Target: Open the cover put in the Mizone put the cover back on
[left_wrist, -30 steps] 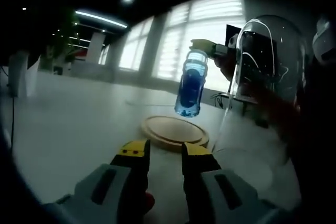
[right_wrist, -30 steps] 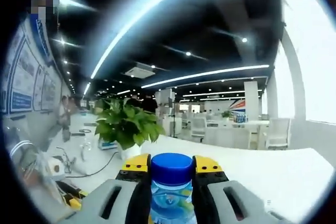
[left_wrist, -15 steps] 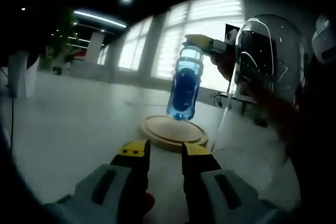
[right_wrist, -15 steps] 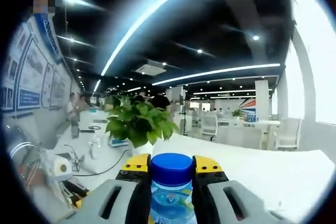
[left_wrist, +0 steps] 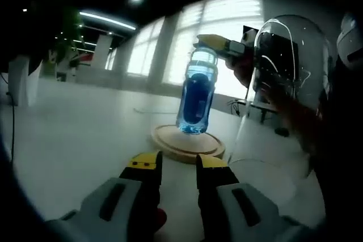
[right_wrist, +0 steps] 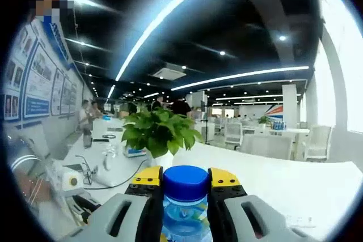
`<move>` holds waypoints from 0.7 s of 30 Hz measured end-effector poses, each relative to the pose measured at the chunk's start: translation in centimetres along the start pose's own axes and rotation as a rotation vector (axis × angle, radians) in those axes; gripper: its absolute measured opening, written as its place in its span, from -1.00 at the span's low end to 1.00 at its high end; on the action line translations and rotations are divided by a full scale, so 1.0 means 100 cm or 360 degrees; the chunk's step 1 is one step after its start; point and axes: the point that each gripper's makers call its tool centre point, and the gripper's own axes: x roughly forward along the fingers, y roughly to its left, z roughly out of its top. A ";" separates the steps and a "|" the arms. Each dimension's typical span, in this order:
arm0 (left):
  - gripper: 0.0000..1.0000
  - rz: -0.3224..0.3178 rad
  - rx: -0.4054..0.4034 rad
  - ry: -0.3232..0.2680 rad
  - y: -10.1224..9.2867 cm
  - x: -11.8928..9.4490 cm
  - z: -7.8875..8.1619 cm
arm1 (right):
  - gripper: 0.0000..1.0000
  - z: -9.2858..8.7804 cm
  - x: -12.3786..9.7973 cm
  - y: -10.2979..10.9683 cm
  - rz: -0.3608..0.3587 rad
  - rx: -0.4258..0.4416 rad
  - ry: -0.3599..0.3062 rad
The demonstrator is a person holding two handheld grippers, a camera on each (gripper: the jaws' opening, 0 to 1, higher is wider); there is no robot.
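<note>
The Mizone bottle [left_wrist: 195, 99], filled with blue drink, hangs nearly upright just over the round wooden base [left_wrist: 187, 143]. My right gripper [left_wrist: 222, 44] reaches in from the right and is shut on the bottle's neck. In the right gripper view the blue cap [right_wrist: 185, 177] sits between the yellow-tipped jaws of that gripper [right_wrist: 185, 174]. The clear glass dome cover [left_wrist: 286, 77] stands on the table right of the base. My left gripper [left_wrist: 179, 161] is low and in front of the base, its jaws a narrow gap apart with nothing between them.
The white table [left_wrist: 85, 128] stretches wide to the left of the base. A person's dark arm [left_wrist: 334, 140] fills the right edge behind the dome. A potted green plant [right_wrist: 160, 133], cables and people at desks lie beyond the white tabletop [right_wrist: 272, 177].
The bottle has moved left and down, from beside the dome to just above the wooden base, and stands straighter. The left gripper has stayed put.
</note>
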 end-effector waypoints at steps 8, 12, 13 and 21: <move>-0.63 0.0004 0.0002 0.0003 0.000 0.000 0.000 | -0.56 -0.011 -0.004 -0.001 0.0014 0.0028 -0.0007; -0.63 0.0004 0.0006 0.0006 0.000 0.000 0.000 | -0.55 -0.011 -0.005 -0.001 0.0006 0.0027 -0.0029; -0.63 0.0004 0.0006 0.0005 0.000 0.000 0.000 | -0.55 -0.011 -0.005 -0.001 0.0006 0.0029 -0.0034; -0.62 0.0010 -0.0002 0.0001 0.002 0.000 0.001 | -0.55 -0.010 -0.007 0.000 -0.0003 0.0029 -0.0073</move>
